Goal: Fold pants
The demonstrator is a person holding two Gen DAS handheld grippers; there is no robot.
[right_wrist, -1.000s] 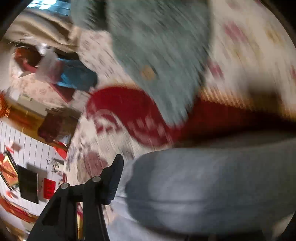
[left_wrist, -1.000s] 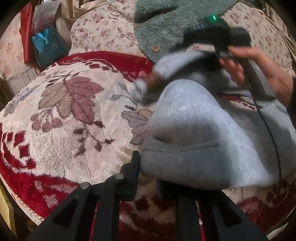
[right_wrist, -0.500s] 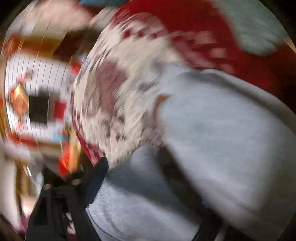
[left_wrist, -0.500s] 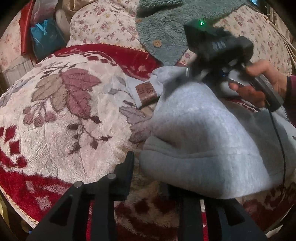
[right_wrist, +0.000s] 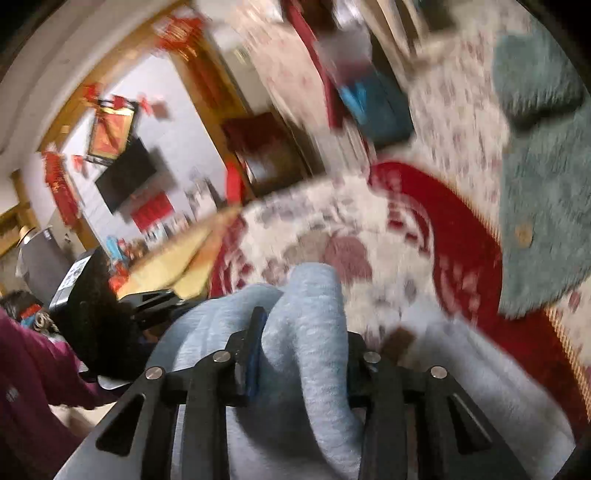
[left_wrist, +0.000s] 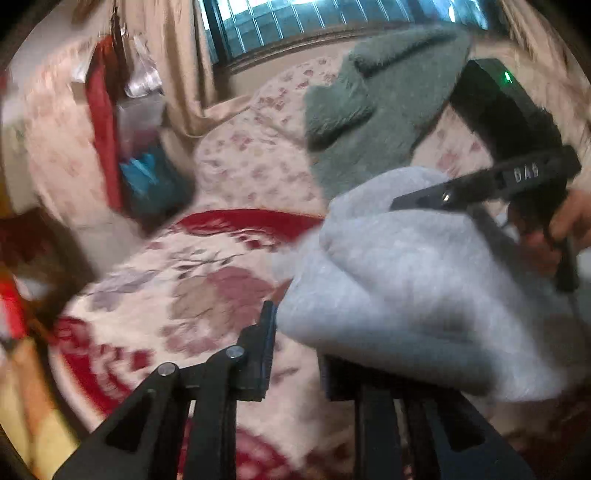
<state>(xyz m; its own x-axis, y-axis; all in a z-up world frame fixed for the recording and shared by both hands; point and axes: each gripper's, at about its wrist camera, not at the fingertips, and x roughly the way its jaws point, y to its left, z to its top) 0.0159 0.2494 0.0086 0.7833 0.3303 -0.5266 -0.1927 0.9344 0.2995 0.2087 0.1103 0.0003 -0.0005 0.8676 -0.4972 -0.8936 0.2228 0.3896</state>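
Note:
The light grey sweatpants [left_wrist: 417, 280] lie bunched on a red and cream floral blanket [left_wrist: 207, 295]. In the left wrist view my left gripper [left_wrist: 295, 354] has its jaws apart with a gap between them; the pants' fold lies over the right finger and nothing is pinched. The right gripper's black body [left_wrist: 517, 140] is at the upper right, its fingers [left_wrist: 436, 195] on the cloth. In the right wrist view my right gripper [right_wrist: 303, 365] is shut on a thick fold of the pants [right_wrist: 306, 332]. The left gripper's body [right_wrist: 92, 306] shows at the left.
A green fleece garment [left_wrist: 373, 110] lies on a floral quilt [left_wrist: 258, 162] behind the blanket, also seen in the right wrist view [right_wrist: 546, 206]. A red and blue bundle [left_wrist: 147, 181] stands at the back left. A curtained window [left_wrist: 332, 22] is behind.
Both grippers have lifted and tilted up, so the window and room now show. The right gripper has swung round and raised its fold of the pants. The left view is now blurred by motion.

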